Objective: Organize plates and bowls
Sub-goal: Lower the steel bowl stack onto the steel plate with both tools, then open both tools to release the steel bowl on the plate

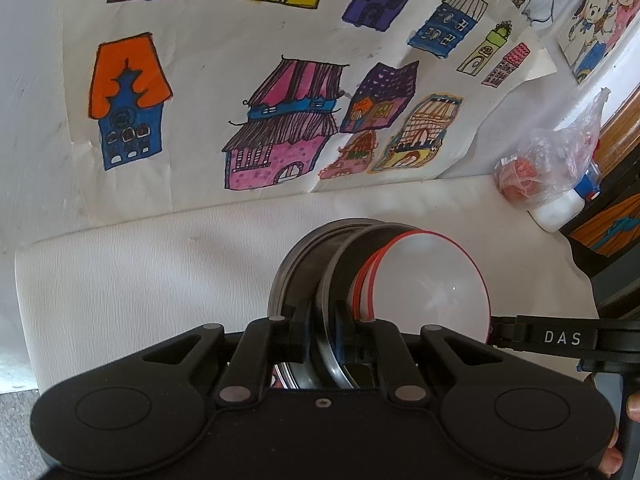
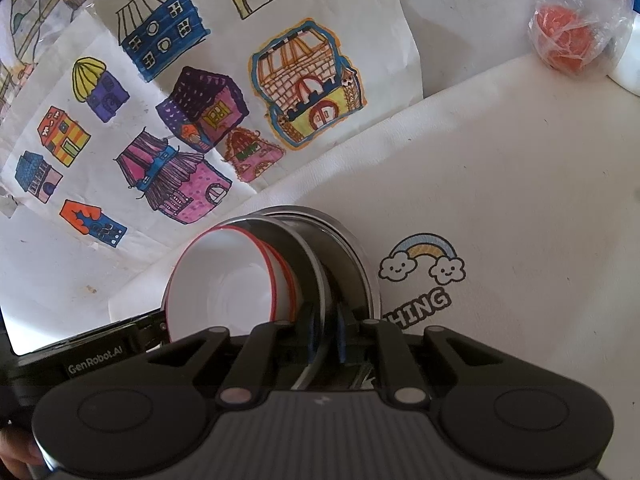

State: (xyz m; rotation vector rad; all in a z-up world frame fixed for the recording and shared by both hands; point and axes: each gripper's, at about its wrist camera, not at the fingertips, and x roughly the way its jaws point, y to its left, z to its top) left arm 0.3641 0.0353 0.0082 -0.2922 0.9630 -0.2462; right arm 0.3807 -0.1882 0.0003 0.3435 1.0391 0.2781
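Both grippers hold one stack of dishes above a white cloth-covered table point(image 1: 120, 280). My left gripper point(image 1: 322, 320) is shut on the rim of a steel bowl point(image 1: 340, 256) that holds red-rimmed white bowls point(image 1: 432, 280); a second steel bowl point(image 1: 296, 264) sits under it. My right gripper point(image 2: 326, 320) is shut on the opposite rim of the steel bowl point(image 2: 308, 264), with the white bowls point(image 2: 228, 280) to its left. Each gripper's body shows at the edge of the other's view.
Children's drawings of colourful houses point(image 1: 280, 120) hang on the wall behind the table. A plastic bag with red fruit point(image 1: 536, 176) and a white bottle point(image 1: 560, 208) stand at the table's far right. The cloth has a rainbow print point(image 2: 424, 264).
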